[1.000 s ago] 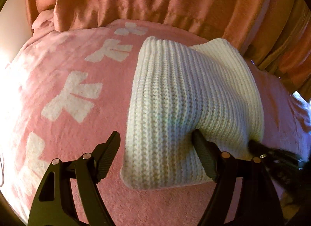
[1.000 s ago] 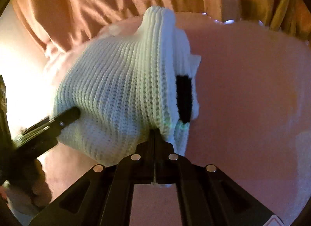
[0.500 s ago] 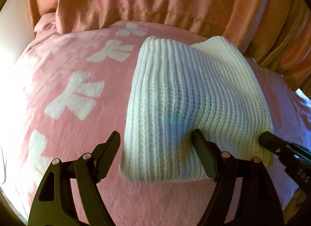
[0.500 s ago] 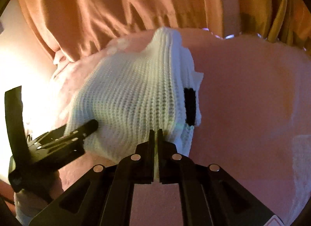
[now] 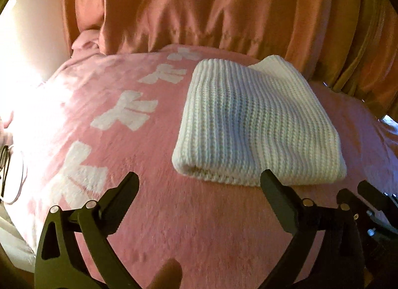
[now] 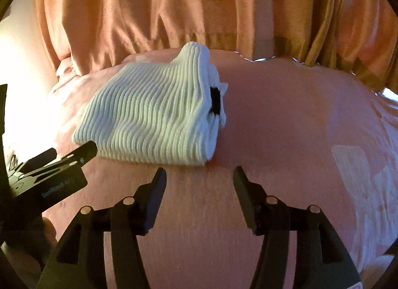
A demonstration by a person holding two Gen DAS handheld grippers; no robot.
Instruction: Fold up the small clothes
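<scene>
Curtain: one orange curtain [image 5: 211, 8] hangs in folds far ahead of both grippers, its gathered hem meeting the far edge of the blanket.
Blanket: one pink fleece blanket [image 5: 199, 226] lies under both grippers and spreads out ahead of them. Four white bow shapes [image 5: 125, 112] run in a row ahead and to the left of the left gripper.
Sweater: one white knitted sweater [image 5: 251, 124], folded into a thick rectangle, lies flat on the blanket. It sits just ahead of the left gripper, towards its right finger, and ahead and to the left of the right gripper. Its rolled fold edge faces the left gripper.
Label: one small black label [image 6: 215, 101] shows at the stacked edges on the sweater's right side, ahead of the right gripper.
Left gripper: one left gripper [image 5: 199, 184], its jaws opening wide with only blanket between them. The right fingertip stands just short of the sweater's near edge.
Right gripper: one right gripper [image 6: 200, 177], its jaws opening, with nothing between them but blanket. The sweater's near corner lies just beyond the left fingertip.
</scene>
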